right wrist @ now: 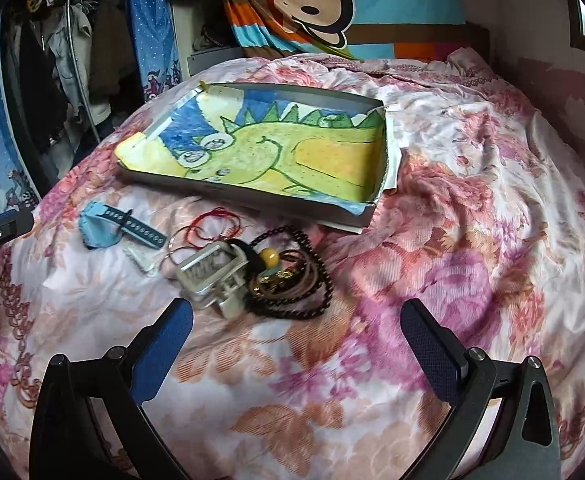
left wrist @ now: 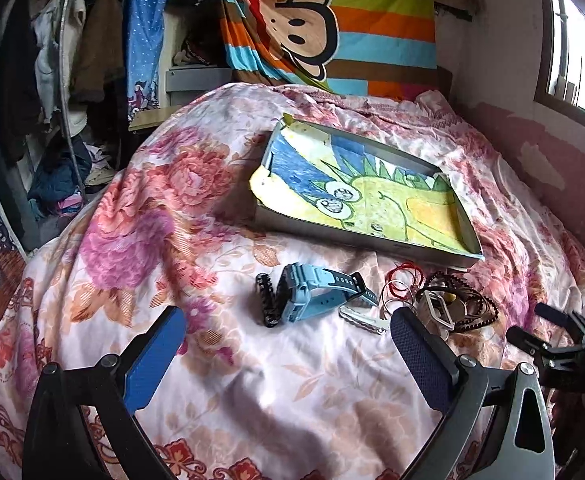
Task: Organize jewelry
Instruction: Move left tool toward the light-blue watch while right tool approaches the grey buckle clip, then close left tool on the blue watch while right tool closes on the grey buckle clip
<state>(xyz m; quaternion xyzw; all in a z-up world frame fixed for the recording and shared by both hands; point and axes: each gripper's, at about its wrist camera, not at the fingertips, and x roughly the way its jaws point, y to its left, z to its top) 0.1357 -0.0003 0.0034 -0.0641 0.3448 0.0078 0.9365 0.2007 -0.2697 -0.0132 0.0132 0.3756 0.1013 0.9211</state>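
Note:
A shallow grey box (left wrist: 356,240) lined with a dinosaur drawing lies on the floral bedspread; it also shows in the right wrist view (right wrist: 228,194). In front of it lie a light blue watch (left wrist: 312,294) (right wrist: 104,228), a black toothed clip (left wrist: 267,300), a white hair clip (left wrist: 362,318) (right wrist: 142,258), red string loops (left wrist: 402,276) (right wrist: 212,224), a silver watch (right wrist: 212,278) and dark bead necklaces (right wrist: 292,280) (left wrist: 472,304). My left gripper (left wrist: 288,364) is open and empty, just short of the blue watch. My right gripper (right wrist: 296,356) is open and empty, just short of the bead pile.
The bedspread (left wrist: 212,380) covers the whole bed. A striped monkey blanket (left wrist: 332,20) hangs behind. Hanging clothes (left wrist: 64,60) and clutter stand at the left, a pink wall and window (left wrist: 572,52) at the right. The right gripper's tips show at the right edge of the left wrist view (left wrist: 540,328).

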